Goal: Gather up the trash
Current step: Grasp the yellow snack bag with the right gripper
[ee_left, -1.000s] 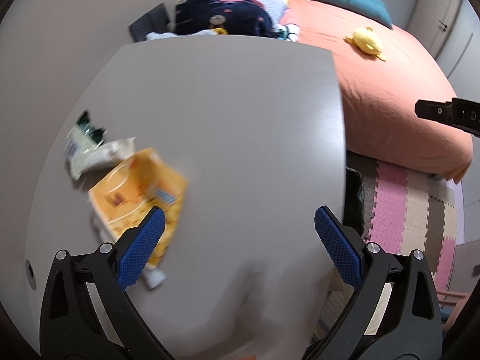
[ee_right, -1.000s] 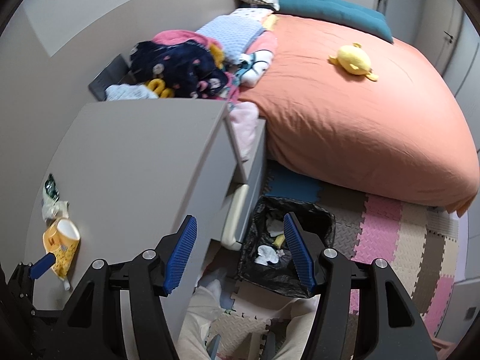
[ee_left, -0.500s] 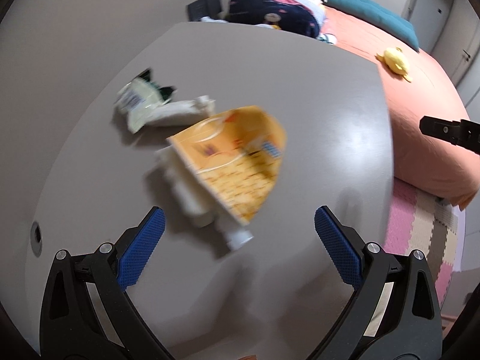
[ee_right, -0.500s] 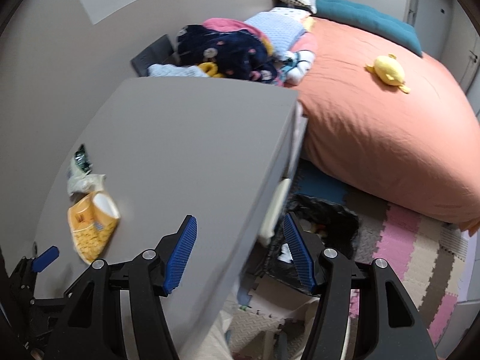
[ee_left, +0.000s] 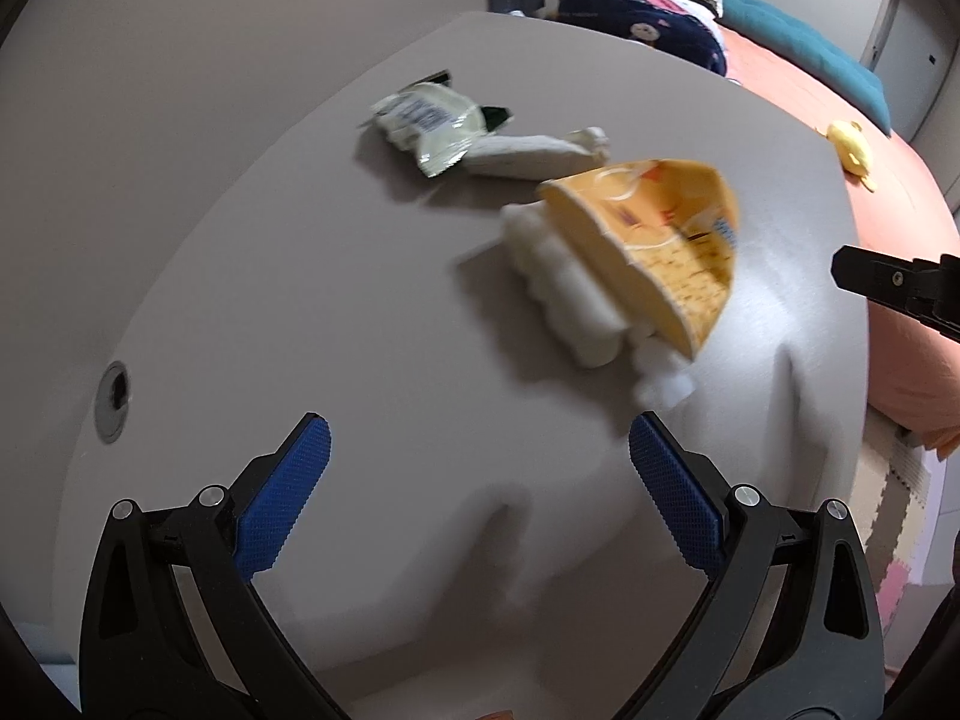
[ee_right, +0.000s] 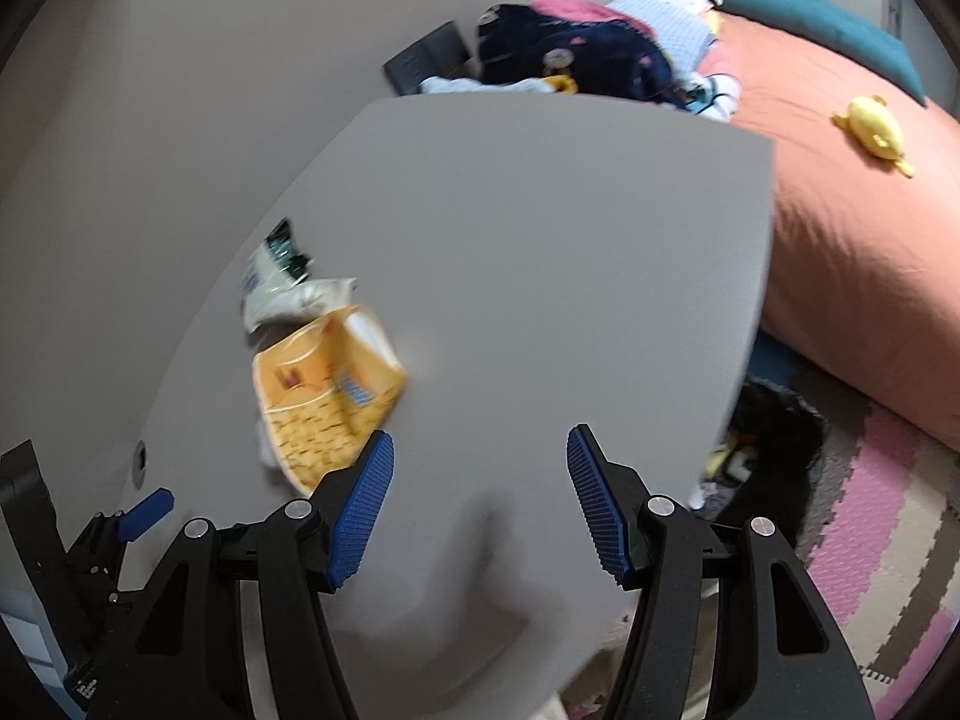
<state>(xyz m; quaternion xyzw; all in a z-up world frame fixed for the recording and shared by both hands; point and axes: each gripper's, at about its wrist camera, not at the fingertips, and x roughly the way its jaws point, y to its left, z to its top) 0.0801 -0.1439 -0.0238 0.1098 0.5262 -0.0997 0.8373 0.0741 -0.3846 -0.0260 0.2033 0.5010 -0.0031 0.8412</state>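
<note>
Surface: grey desk [ee_left: 336, 312] beside a bed [ee_right: 840, 252].
Trash: orange packet [ee_left: 666, 252] and white wrappers [ee_left: 474, 132] lie on the desk.
Left gripper [ee_left: 480, 456]: spread, empty.
Right gripper [ee_right: 480, 480]: spread, empty.

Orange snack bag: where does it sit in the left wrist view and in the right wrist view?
Left wrist view: orange snack bag right of centre, upper half, lying on white crumpled trash.
Right wrist view: the bag left of centre, just above the right tool's left finger.
Shared landmark: the white-and-green wrapper beyond the bag on the grey table.
</note>
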